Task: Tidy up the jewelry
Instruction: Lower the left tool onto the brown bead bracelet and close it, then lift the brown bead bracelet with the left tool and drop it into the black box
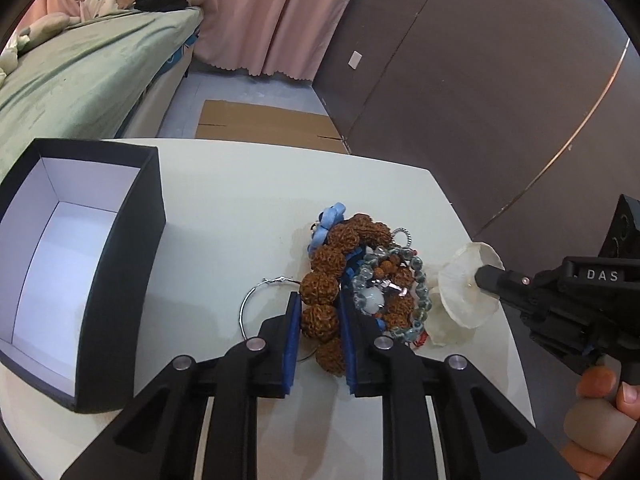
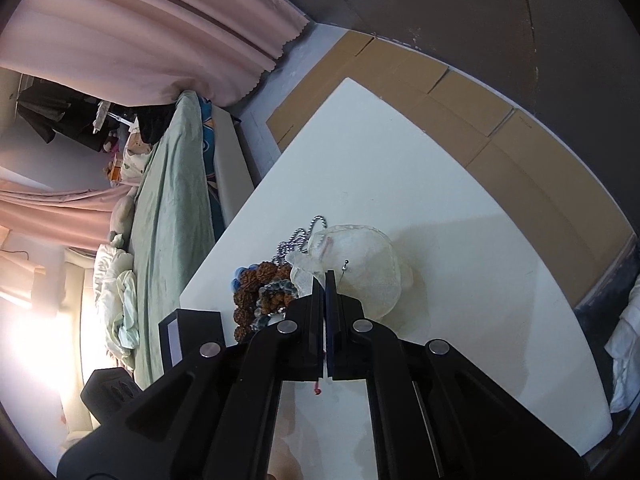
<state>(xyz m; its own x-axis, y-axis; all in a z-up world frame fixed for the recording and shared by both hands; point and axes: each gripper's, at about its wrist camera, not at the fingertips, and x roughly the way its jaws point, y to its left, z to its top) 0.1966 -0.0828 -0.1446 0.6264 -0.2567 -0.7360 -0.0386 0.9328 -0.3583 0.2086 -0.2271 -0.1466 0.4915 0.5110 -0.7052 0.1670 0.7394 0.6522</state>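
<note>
Jewelry pile sits mid-desk, toward its right edge. Left gripper is spread around the brown seed bracelet. Right gripper is pressed together on the shell earring. Black box stands at the left edge. Recommendation: lift slowly so tangled strands separate.

Left wrist view: looks forward and down along left gripper fingers, close over white table; box at left, bed and curtain beyond. Right wrist view: rolled sideways (bed appears vertical), close behind right gripper, facing across same table. Shared: jewelry pile, shell-like disc, cardboard on floor.
</note>
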